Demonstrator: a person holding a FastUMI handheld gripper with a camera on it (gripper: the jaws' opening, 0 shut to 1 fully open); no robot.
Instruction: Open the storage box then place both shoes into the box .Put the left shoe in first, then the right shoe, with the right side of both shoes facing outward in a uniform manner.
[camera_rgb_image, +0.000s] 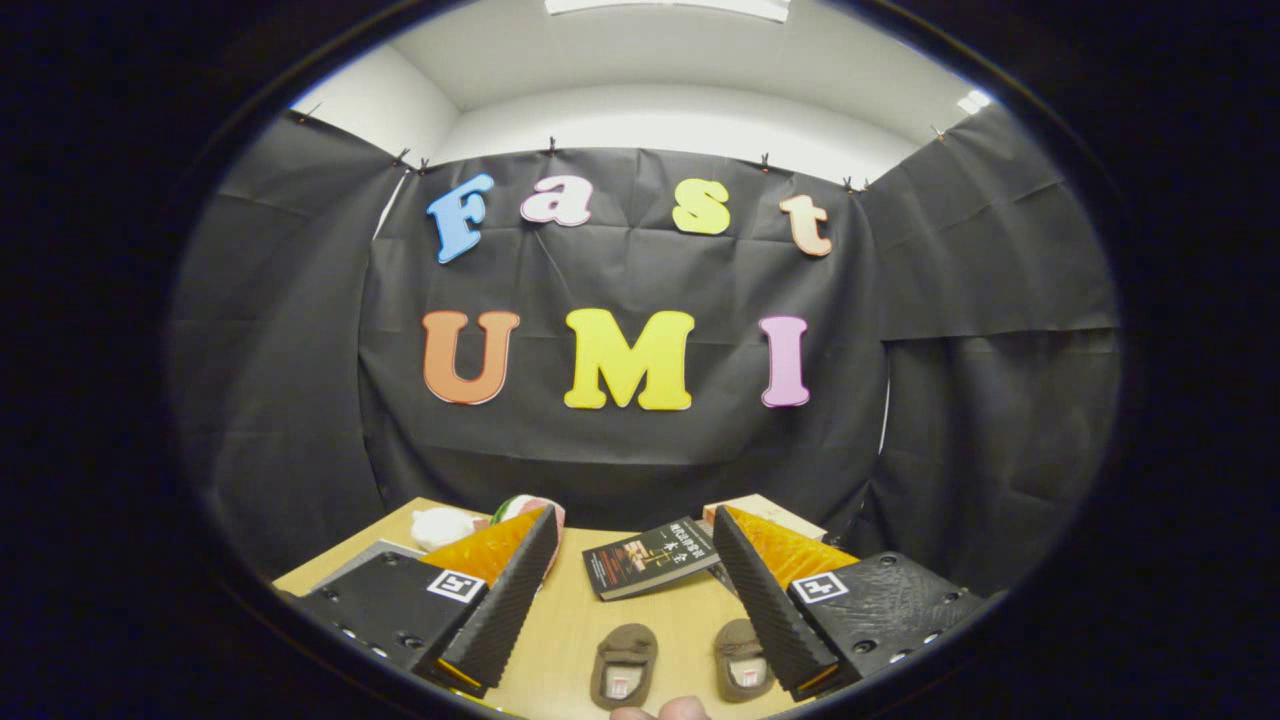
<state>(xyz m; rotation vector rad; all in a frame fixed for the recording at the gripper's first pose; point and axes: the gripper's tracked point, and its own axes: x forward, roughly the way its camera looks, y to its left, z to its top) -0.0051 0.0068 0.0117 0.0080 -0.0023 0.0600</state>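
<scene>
Two small brown shoes lie side by side on the wooden table, toes pointing away from me. The left one sits in the gap between my fingers; the right one lies close against the inner face of the right finger. My gripper is open, held above the table, with nothing between its fingers. A pale wooden box corner peeks out beyond the right finger at the table's far side.
A dark book lies flat just beyond the shoes. Soft toys, one white and one pink-green, rest behind the left finger. A grey flat item lies at the table's left. A person's fingertips show below the shoes.
</scene>
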